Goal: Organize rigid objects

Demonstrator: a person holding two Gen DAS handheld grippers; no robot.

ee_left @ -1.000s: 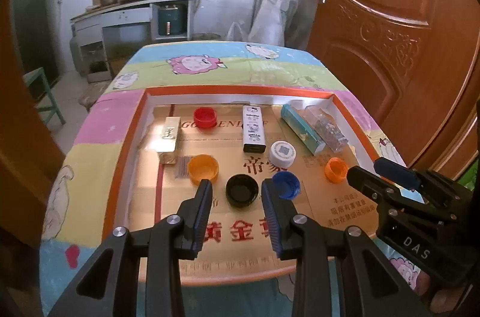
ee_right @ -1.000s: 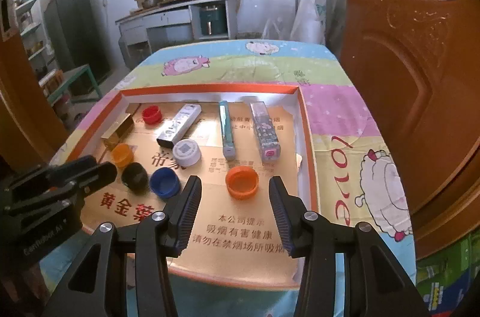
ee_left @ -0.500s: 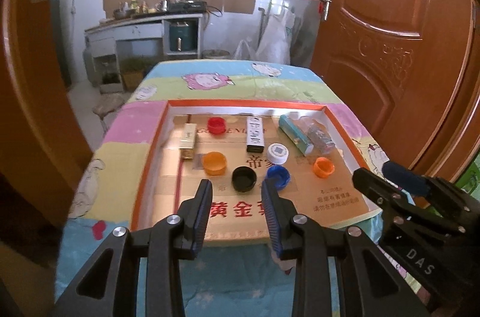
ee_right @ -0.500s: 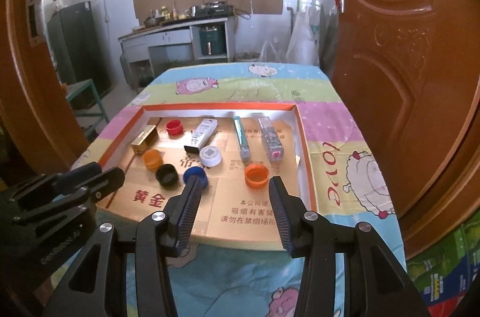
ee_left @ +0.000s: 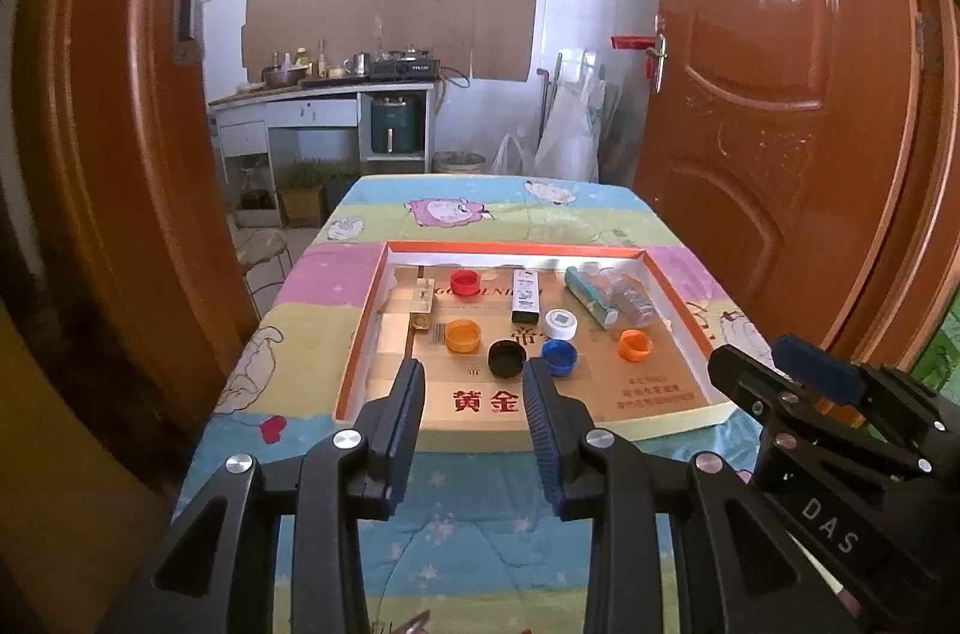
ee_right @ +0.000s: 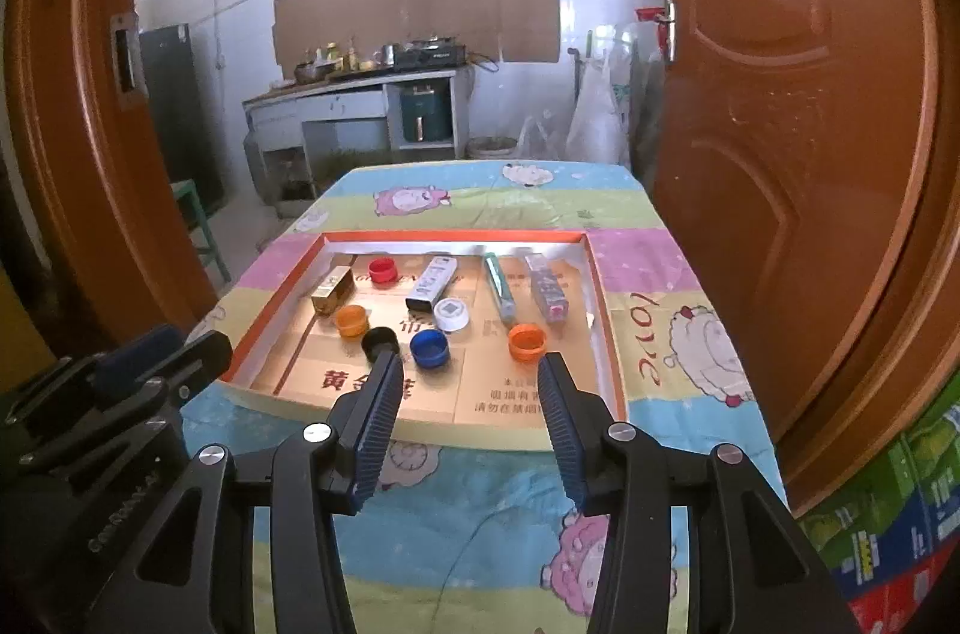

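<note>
Both jaws parted and empty, left gripper (ee_left: 473,364), right gripper (ee_right: 465,361), cartoon tablecloth (ee_left: 480,214), orange-rimmed tray (ee_left: 516,247), wooden doors (ee_left: 780,123)

A table (ee_left: 492,526) covered with a striped cartoon-sheep cloth (ee_right: 672,286) carries a shallow orange-rimmed cardboard tray (ee_left: 360,334) lying flat toward its near end, the far stretch of cloth bare beyond the tray.
</note>
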